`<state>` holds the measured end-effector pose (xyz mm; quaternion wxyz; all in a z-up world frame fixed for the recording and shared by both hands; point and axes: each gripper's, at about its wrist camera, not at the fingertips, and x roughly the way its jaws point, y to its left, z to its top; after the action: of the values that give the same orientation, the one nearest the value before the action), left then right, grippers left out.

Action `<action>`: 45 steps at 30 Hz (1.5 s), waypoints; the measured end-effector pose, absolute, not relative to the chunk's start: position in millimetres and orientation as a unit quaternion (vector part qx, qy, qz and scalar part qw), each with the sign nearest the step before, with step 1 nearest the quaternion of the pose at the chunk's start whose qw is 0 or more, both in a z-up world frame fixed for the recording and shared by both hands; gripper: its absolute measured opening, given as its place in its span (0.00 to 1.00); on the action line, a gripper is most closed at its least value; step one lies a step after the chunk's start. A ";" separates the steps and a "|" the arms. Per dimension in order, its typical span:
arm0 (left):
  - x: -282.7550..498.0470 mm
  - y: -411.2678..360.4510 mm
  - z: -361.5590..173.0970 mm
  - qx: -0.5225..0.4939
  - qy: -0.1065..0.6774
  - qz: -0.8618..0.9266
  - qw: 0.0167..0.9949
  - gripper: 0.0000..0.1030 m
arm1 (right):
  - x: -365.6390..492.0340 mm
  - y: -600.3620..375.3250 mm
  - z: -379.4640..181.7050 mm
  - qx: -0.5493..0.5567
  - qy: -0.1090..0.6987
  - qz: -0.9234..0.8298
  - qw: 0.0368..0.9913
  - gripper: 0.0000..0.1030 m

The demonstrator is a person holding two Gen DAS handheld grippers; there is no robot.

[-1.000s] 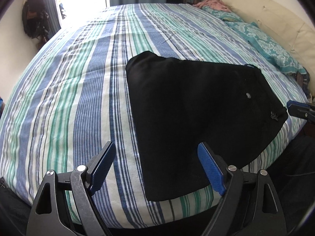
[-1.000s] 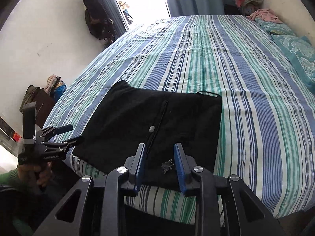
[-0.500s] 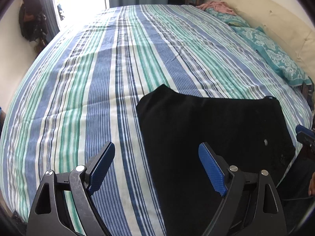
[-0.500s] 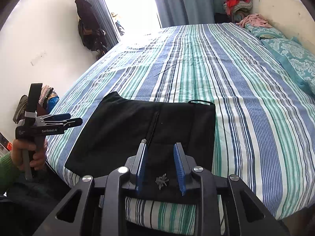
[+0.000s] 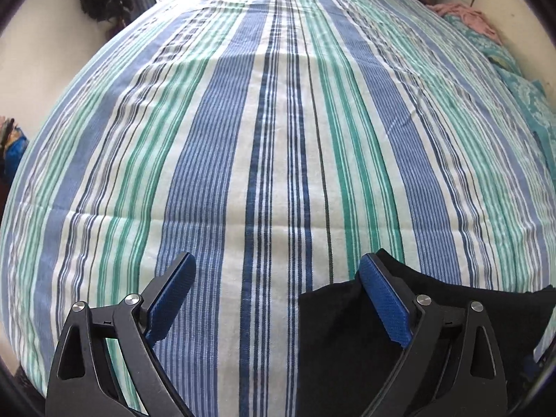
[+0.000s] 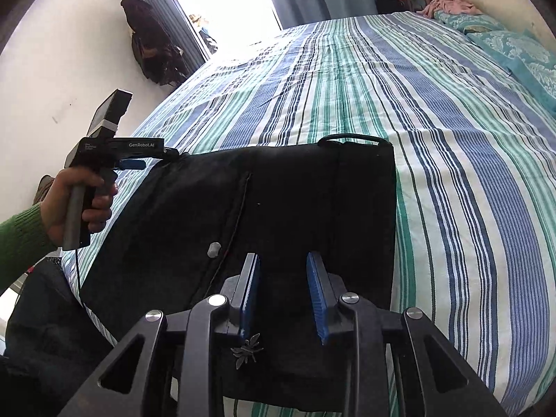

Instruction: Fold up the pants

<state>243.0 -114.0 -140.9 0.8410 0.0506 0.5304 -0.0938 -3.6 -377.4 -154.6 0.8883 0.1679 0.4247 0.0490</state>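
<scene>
Black pants [image 6: 295,208] lie folded flat on the striped bed [image 6: 451,139] near its front edge, with a silver button [image 6: 213,249] and a small metal ornament [image 6: 247,347] showing. My right gripper [image 6: 283,299] hovers low over their near waist edge, jaws a narrow gap apart and pressing nothing. A hand in a green sleeve holds my left gripper [image 6: 153,161] at the pants' far left corner. In the left wrist view the left gripper [image 5: 278,299] is wide and still opening. The pants' corner [image 5: 347,330] lies beside its right finger [image 5: 382,302], untouched by the pads.
Teal pillows [image 6: 521,55] and a pink garment [image 6: 448,1] lie at the bed's far right. Dark clothes [image 6: 153,48] hang on the left wall beside a bright doorway [image 6: 222,0]. Striped sheet [image 5: 278,139] stretches beyond the pants. The person's legs [image 6: 45,330] stand at the bed's front edge.
My left gripper has swung across to the pants' far left corner, so the pants slid to the lower right of its view, and its jaws widened. My right gripper sank closer to the waist.
</scene>
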 end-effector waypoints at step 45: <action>227.6 -66.6 -46.8 -0.072 0.481 -0.270 0.831 0.19 | 139.1 -384.8 -102.5 0.348 0.398 0.246 0.812 0.37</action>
<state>227.6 -66.6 -46.8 0.8311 -0.0723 0.4807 -0.2702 139.1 -384.8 -102.5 0.8123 0.3477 0.3985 0.2459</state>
